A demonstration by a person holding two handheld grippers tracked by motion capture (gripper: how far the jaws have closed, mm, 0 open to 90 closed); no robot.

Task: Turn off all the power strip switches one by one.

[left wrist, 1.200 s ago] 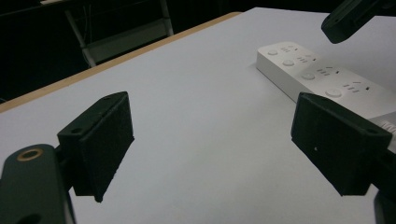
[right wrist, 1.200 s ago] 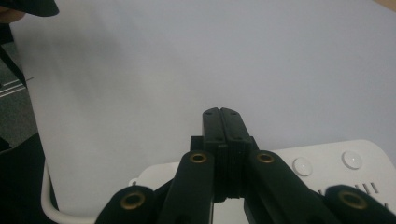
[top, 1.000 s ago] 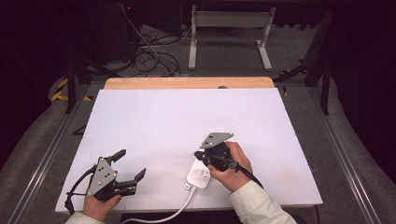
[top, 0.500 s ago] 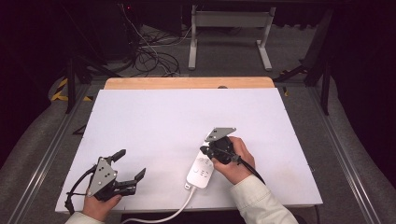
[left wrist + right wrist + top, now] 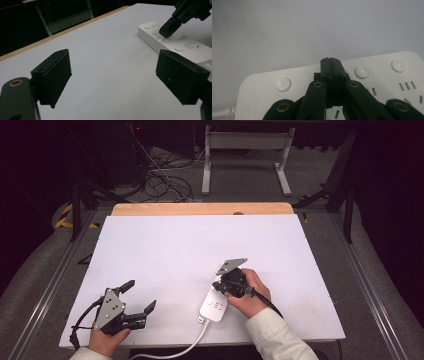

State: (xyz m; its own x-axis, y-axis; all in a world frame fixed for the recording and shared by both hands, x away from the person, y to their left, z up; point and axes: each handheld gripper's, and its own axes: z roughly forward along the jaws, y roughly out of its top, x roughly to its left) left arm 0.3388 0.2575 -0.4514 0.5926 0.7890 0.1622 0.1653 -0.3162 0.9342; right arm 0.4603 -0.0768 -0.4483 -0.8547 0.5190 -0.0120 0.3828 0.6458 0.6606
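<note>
A white power strip (image 5: pixel 214 308) lies flat near the front of the white table (image 5: pixel 200 245), its white cord (image 5: pixel 175 351) trailing off the near edge. My right gripper (image 5: pixel 218 286) points down at the strip's far end, jaws shut with nothing between them. In the right gripper view the closed tips (image 5: pixel 330 61) rest on the power strip (image 5: pixel 262 82) between two round buttons (image 5: pixel 283 83) (image 5: pixel 361 71). My left gripper (image 5: pixel 141 295) lies open at the front left, apart from the strip. In the left gripper view its jaws (image 5: pixel 112 75) stand wide, and the right gripper (image 5: pixel 166 31) touches the power strip (image 5: pixel 190 50).
A wooden strip (image 5: pixel 200 209) runs along the table's far edge. Behind the table are a metal stand (image 5: pixel 245 155) and tangled cables (image 5: pixel 160 180) on the floor. Bare white tabletop stretches across the middle and the back.
My right gripper has sunk a little onto the far end of the power strip. The left gripper and the strip have stayed where they were.
</note>
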